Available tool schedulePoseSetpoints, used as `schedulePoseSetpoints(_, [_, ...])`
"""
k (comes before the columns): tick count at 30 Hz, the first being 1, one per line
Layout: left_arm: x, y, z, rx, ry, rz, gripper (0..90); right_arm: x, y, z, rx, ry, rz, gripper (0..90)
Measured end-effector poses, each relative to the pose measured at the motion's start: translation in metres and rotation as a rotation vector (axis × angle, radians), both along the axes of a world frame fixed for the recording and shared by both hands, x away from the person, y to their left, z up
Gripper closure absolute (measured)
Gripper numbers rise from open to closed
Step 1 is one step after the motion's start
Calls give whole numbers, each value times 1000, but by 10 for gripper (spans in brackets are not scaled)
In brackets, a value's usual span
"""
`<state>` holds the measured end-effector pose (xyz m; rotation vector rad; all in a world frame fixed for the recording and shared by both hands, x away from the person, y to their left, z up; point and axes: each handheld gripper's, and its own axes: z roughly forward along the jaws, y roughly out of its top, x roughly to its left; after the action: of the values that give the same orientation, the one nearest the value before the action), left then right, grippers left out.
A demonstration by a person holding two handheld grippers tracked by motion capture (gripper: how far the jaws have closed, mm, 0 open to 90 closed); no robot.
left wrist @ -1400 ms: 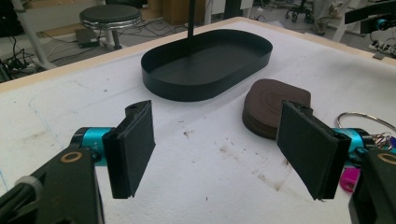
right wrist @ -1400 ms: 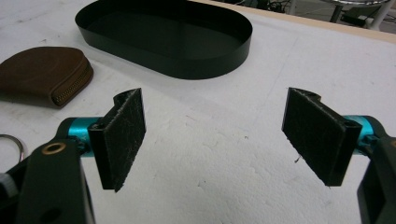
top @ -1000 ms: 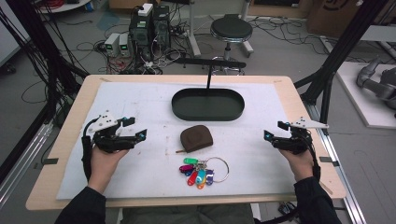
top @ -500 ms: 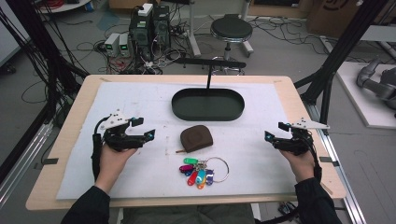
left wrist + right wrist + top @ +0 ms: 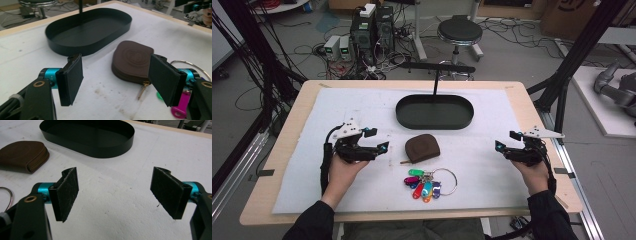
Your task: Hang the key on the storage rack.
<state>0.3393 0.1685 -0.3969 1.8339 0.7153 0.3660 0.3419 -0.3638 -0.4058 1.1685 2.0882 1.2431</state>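
A brown zipped pouch (image 5: 423, 148) lies at the middle of the white mat, with a bunch of coloured keys on a ring (image 5: 428, 183) just in front of it. A black oval tray (image 5: 435, 112) stands behind them. My left gripper (image 5: 376, 140) is open a short way left of the pouch, its jaws facing it; the pouch (image 5: 132, 61) shows between the pads in the left gripper view. My right gripper (image 5: 506, 143) is open near the mat's right side, nothing between its fingers. In the right gripper view the pouch (image 5: 23, 156) and tray (image 5: 87, 137) lie ahead.
A thin black post (image 5: 435, 82) rises behind the tray under a horizontal bar. The wooden table edge (image 5: 522, 92) frames the mat. A stool (image 5: 457, 32) and computer cases (image 5: 369, 30) stand on the floor beyond.
My left gripper has moved right, toward the pouch. The right gripper has stayed in place.
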Motion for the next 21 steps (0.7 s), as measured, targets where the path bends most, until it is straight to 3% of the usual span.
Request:
schedulePoseSetpoints(14, [-1,-50,-4,26,22,-133,293,0,2,-1,-7,8,11,238])
schedulePoseSetpoints(21, [1,-86,-3,66,61,-254,334,1,2,-1,-9,11,17,247])
